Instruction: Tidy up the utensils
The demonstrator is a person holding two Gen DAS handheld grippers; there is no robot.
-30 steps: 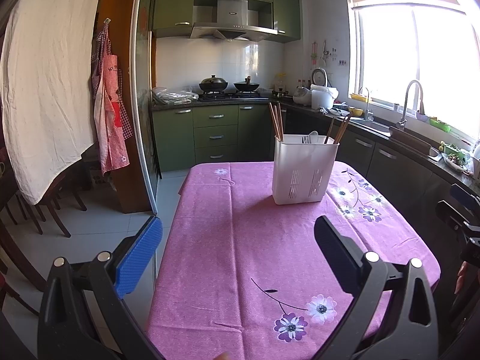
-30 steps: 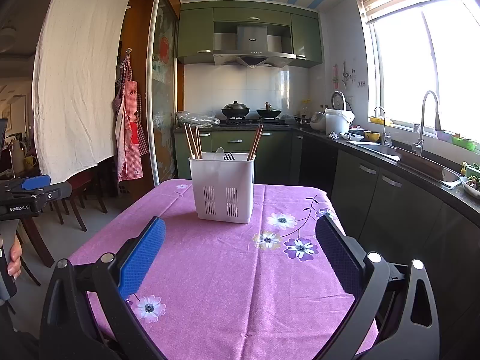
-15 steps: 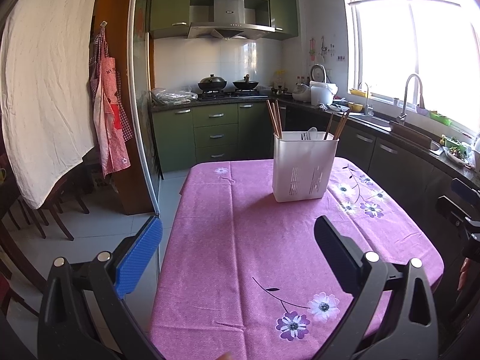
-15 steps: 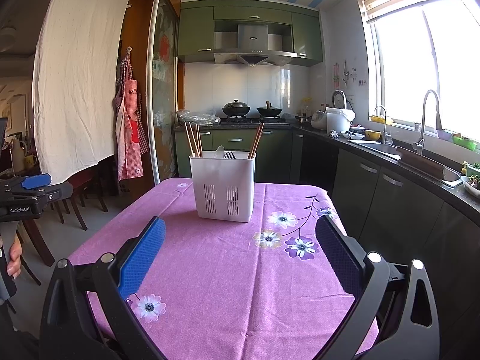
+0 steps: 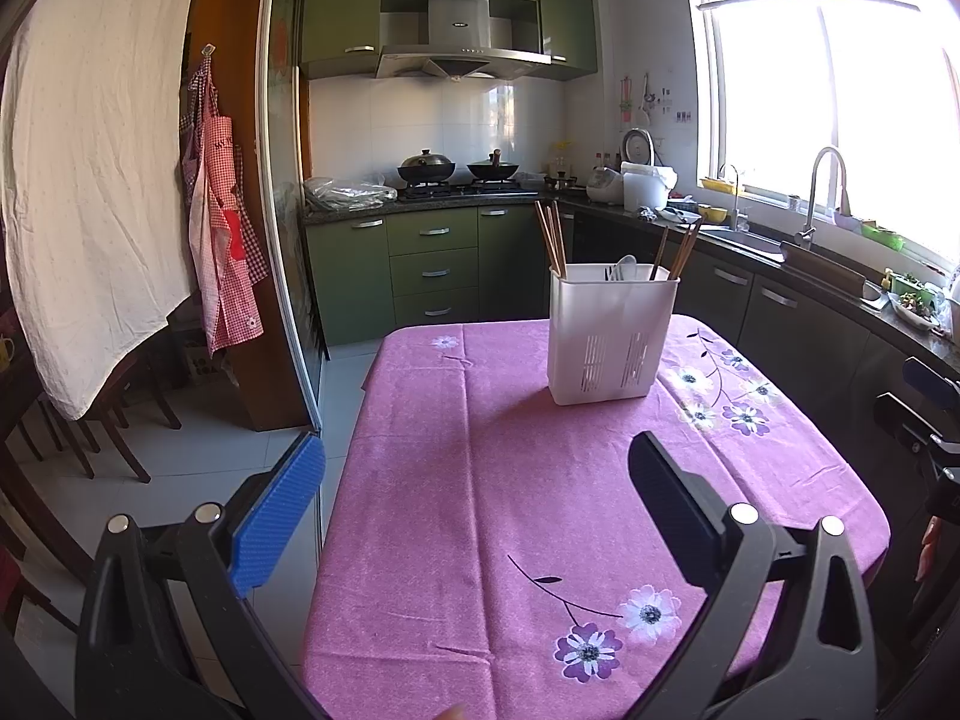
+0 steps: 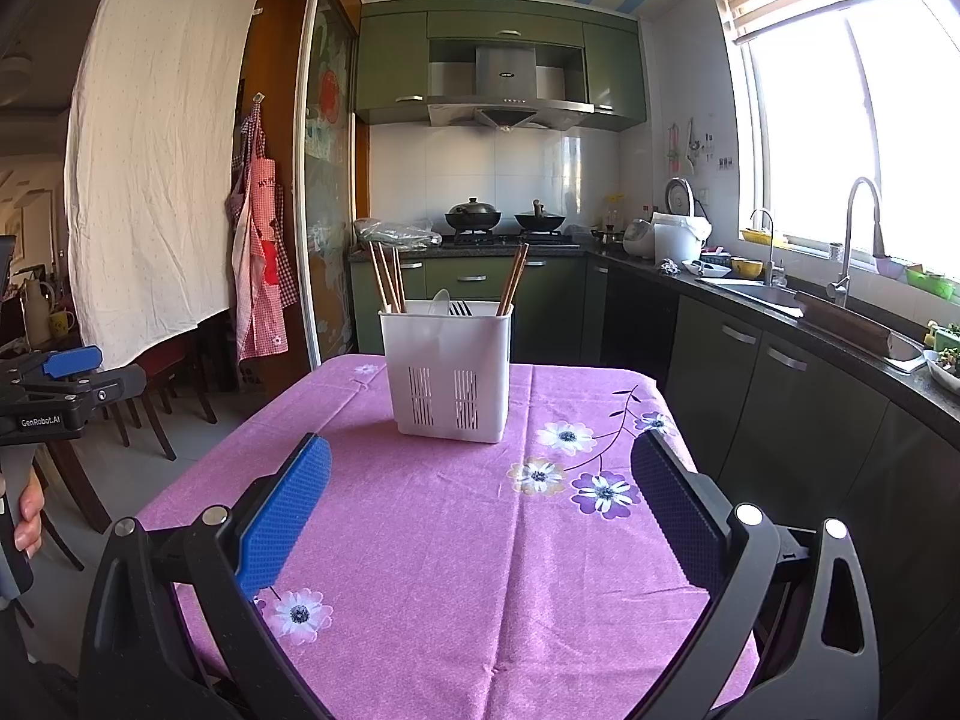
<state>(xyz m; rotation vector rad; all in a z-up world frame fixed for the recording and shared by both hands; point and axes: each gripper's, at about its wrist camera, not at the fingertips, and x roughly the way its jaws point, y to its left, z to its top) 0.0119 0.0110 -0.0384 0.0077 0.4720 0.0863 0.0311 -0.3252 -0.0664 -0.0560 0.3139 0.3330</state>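
Use the white utensil caddy (image 5: 612, 336) as your reference point. It stands upright on the pink floral tablecloth (image 5: 480, 480), toward the far end of the table, with slotted vents low on the wall that faces you. In the right wrist view the same utensil caddy (image 6: 450, 375) shows its contents more plainly: one group of wooden chopsticks (image 6: 387, 276) leans out of the left corner, and a second group of chopsticks (image 6: 513, 276) leans out of the right corner. Between the two groups, a pale spoon (image 6: 440, 300) and dark fork tines (image 6: 461, 307) rise just above the rim. You cannot tell from either view how the inside is divided.

Your left gripper (image 5: 477, 483) hovers over the near part of the tablecloth, well short of the caddy, jaws spread wide and holding nothing. Your right gripper (image 6: 480, 480) is likewise spread wide and empty, on the near side of the caddy and apart from it.

Compared with the frames from a second ago, the caddy and its contents have not moved on the cloth. The left wrist view has shifted slightly, so the caddy sits a little lower in it. The right wrist view is nearly unchanged. Both grippers keep the same wide spread.
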